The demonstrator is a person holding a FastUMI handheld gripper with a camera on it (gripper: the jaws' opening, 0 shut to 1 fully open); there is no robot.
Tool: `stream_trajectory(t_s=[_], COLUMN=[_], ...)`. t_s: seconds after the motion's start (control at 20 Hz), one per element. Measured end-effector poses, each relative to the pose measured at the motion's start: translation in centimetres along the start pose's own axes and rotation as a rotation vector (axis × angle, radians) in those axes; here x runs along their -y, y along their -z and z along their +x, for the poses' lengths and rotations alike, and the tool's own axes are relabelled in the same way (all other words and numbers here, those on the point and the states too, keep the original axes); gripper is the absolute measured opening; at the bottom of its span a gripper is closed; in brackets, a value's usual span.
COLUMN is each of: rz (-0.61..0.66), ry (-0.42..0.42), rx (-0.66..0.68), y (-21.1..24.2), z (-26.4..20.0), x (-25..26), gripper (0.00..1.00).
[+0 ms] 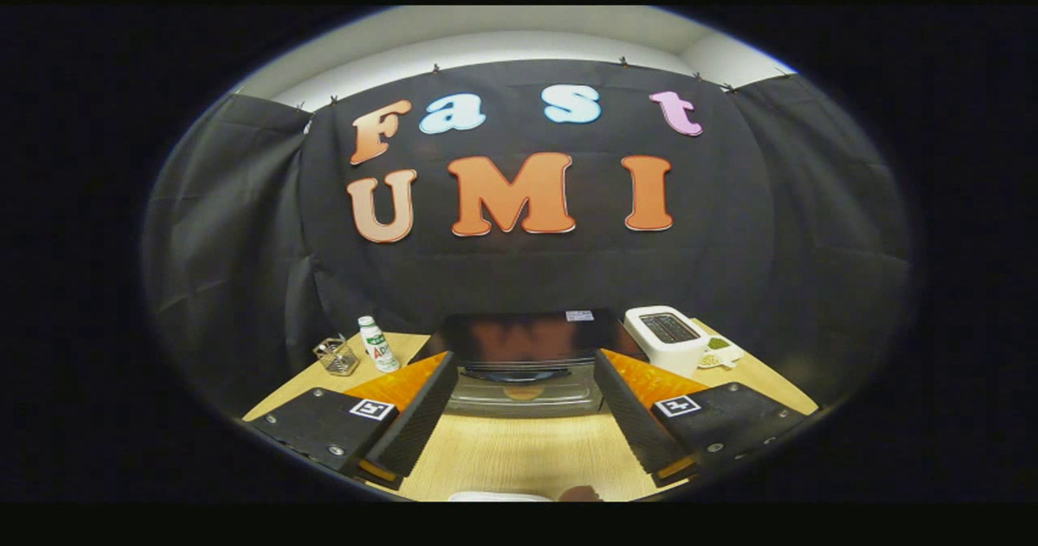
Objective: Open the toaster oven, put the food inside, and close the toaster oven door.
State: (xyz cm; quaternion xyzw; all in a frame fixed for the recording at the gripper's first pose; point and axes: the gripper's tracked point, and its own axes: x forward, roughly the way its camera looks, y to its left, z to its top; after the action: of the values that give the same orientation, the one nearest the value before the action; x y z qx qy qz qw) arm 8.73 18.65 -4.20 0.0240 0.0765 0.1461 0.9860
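The toaster oven (525, 359) stands on the wooden table (519, 453) straight ahead, beyond my fingertips. Its top is dark and glossy, and its glass door (525, 390) looks closed, with a dark handle along the door's upper edge. Something roundish shows dimly behind the glass. My gripper (523, 424) is open, with only bare table between the fingers and the oven framed in the gap. A white plate edge (496, 496) and a brown piece of food (581, 494) peek in just below the fingers, mostly cut off.
A white pop-up toaster (666, 337) stands right of the oven, with a small dish of green bits (718, 350) beside it. Left of the oven are a white bottle (378, 345) and a clear glass container (336, 354). Black cloth walls close off the back and sides.
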Motion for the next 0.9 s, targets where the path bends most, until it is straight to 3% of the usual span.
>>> stream_trajectory(t_s=[0.35,0.55,0.9], rz=[-0.13,-0.103,-0.085], ry=[0.103,0.04,0.084], rx=[0.077,0.086,0.101], y=[-2.6,-2.9,-2.3], z=[-7.5,-10.5,-12.4], x=[3.9,2.5,5.1], gripper=[1.0,1.0,1.0])
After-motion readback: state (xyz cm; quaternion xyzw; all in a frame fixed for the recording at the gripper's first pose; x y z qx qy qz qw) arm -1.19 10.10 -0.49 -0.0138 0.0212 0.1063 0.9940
